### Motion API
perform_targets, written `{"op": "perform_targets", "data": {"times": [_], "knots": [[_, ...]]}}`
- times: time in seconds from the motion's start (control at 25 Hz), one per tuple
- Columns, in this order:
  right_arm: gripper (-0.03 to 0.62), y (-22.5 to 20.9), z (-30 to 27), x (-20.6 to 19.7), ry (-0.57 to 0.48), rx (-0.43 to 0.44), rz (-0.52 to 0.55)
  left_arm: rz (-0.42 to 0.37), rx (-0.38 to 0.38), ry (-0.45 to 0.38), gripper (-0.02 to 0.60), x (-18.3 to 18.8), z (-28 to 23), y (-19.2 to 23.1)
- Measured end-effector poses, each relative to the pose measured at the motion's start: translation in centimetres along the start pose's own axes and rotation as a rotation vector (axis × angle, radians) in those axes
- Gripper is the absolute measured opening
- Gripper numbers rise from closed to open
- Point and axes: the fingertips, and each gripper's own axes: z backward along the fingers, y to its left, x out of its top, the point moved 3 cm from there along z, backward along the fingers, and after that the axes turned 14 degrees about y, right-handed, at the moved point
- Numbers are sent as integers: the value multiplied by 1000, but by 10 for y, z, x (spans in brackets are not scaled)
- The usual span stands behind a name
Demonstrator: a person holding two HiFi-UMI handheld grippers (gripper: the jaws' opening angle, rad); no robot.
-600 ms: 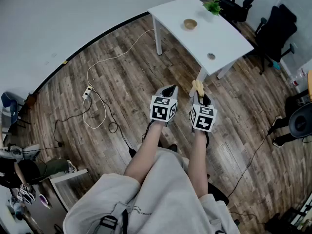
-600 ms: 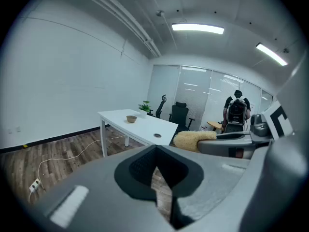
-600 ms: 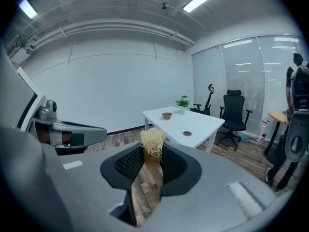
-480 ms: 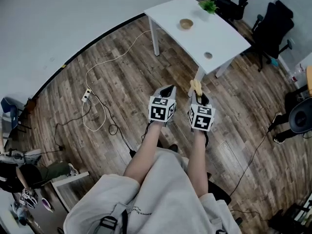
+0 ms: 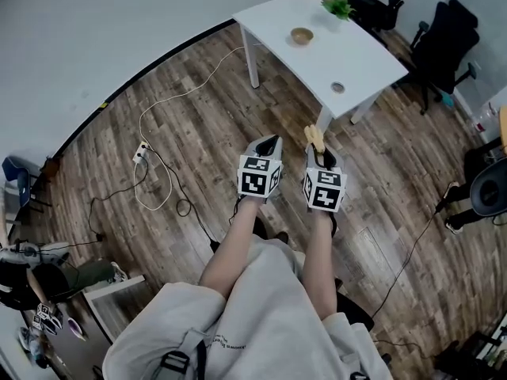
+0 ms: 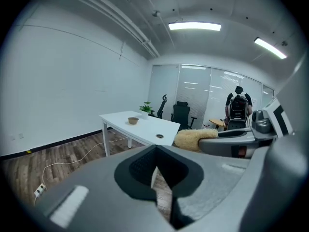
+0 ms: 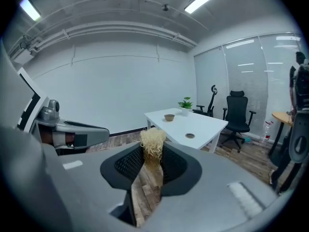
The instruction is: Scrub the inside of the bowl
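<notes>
A small brown bowl (image 5: 301, 35) stands on the white table (image 5: 360, 58), far ahead of both grippers. The left gripper view shows the same bowl (image 6: 133, 121), and so does the right gripper view (image 7: 169, 117). My right gripper (image 5: 317, 141) is shut on a straw-coloured fibre scrubber (image 5: 316, 136); the tuft (image 7: 153, 145) sticks up between its jaws (image 7: 152, 166). My left gripper (image 5: 269, 144) hangs beside it over the wood floor, its jaws (image 6: 155, 170) shut with nothing in them. Both are held in the air, well short of the table.
A potted plant (image 5: 339, 6) and a round cable hole (image 5: 338, 88) are on the table. Black office chairs (image 5: 444, 46) stand behind it. A white cable and power strip (image 5: 142, 150) lie on the floor at left. A person (image 6: 238, 108) stands at the far glass wall.
Both grippers have drifted slightly left in the head view, and the table has shifted a little. The right gripper still holds the scrubber; the left stays shut.
</notes>
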Motion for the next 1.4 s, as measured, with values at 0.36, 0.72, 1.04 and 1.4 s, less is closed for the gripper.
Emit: {"op": "perform_targets", "data": {"times": [0.36, 0.72, 1.04, 1.4], "knots": [[118, -10, -21, -4, 8, 26, -51, -29, 24, 35, 1, -5, -15, 8], [118, -21, -63, 30, 16, 9, -17, 8, -3, 18, 1, 27, -54, 41], [121, -39, -110, 54, 85, -23, -1, 46, -52, -3, 1, 72, -94, 83], [124, -45, -153, 108, 78, -44, 11, 55, -139, 63, 1, 109, -147, 121]]}}
